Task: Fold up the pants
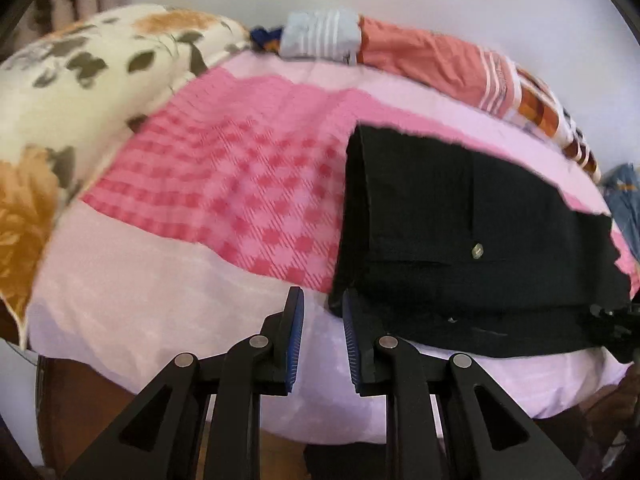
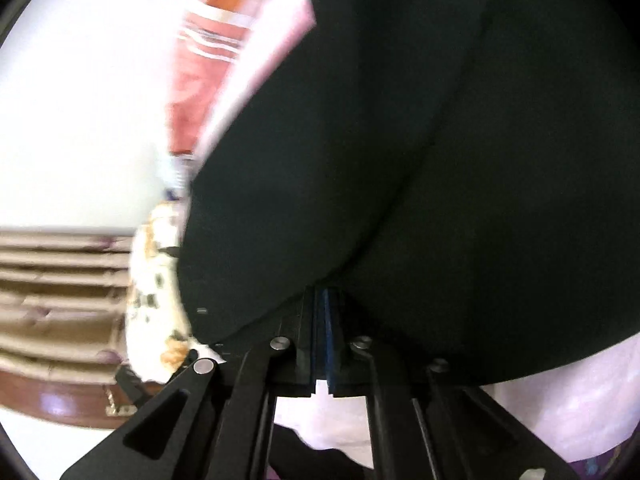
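Observation:
Black pants lie folded on the pink bedspread, right of centre in the left wrist view, with a small metal button showing. My left gripper is open and empty, its blue pads just off the pants' near left corner. In the right wrist view the black pants fill most of the frame. My right gripper is shut on the pants' fabric, which hangs lifted over the fingers.
A floral pillow lies at the left of the bed. Folded orange and light blue clothes sit along the far edge by the white wall. The bed's near edge drops to a wooden floor. Denim fabric is at the right.

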{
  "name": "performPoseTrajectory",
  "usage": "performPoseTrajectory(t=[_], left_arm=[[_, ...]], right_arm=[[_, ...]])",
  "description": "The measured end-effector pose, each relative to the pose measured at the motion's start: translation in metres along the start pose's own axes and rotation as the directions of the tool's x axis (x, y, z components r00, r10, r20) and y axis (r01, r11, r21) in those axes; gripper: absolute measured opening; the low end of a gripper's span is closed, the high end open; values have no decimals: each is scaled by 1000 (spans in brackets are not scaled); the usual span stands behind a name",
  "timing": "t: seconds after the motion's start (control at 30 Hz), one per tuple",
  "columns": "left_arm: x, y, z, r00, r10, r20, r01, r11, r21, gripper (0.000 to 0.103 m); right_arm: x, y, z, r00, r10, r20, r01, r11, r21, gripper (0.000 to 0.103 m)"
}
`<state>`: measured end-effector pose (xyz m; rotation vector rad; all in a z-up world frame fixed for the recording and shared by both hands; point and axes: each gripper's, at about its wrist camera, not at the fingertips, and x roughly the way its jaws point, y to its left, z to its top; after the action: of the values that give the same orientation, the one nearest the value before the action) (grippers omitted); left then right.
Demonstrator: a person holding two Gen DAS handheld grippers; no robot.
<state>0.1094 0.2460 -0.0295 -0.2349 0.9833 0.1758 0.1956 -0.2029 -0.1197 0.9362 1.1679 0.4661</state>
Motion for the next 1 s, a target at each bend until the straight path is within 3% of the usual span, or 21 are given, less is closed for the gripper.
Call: performPoseTrajectory(t=[0.1,0.17,0.23,0.37,0.47,0.53,0.6,0.8,0.93,1.0], left_arm=[[-27,-16,7,998,-3,60,0,999,52,27],[-38,-45,15,994,-97,58,90,988,123,43],[-39,-86,18,976,-215,30,207,962,179,69],[-19,-173,14,929,-367,-39,365,899,243,69],[5,-234,3,892,-437,-120,453,849,273,69],[20,-270,-7,896,-424,-133,443,839,316,69],[35,-294,-14,879,-442,-178,477,821,316,69],[73,-321,-23,870,-424,-252,484,835,261,69],[80,-325,-25,872,-429,-237,481,841,248,69],[80,-325,-26,873,-425,-239,478,841,252,69]], right_arm=[[-48,-10,14,988,70,135,-68,997,-20,9],[-80,-26,30,975,78,208,-78,997,-9,15],[-116,-49,47,948,74,310,-81,997,12,21],[-162,-93,84,906,87,414,-126,990,67,23],[-178,-121,112,896,80,436,-142,984,112,23],[-186,-134,134,894,60,444,-135,981,138,23],[-193,-139,152,890,51,453,-123,984,132,23],[-204,-149,203,894,-42,446,-27,989,147,23],[-189,-154,220,924,-70,376,10,987,158,31],[-180,-155,220,929,-87,361,33,988,154,30]])
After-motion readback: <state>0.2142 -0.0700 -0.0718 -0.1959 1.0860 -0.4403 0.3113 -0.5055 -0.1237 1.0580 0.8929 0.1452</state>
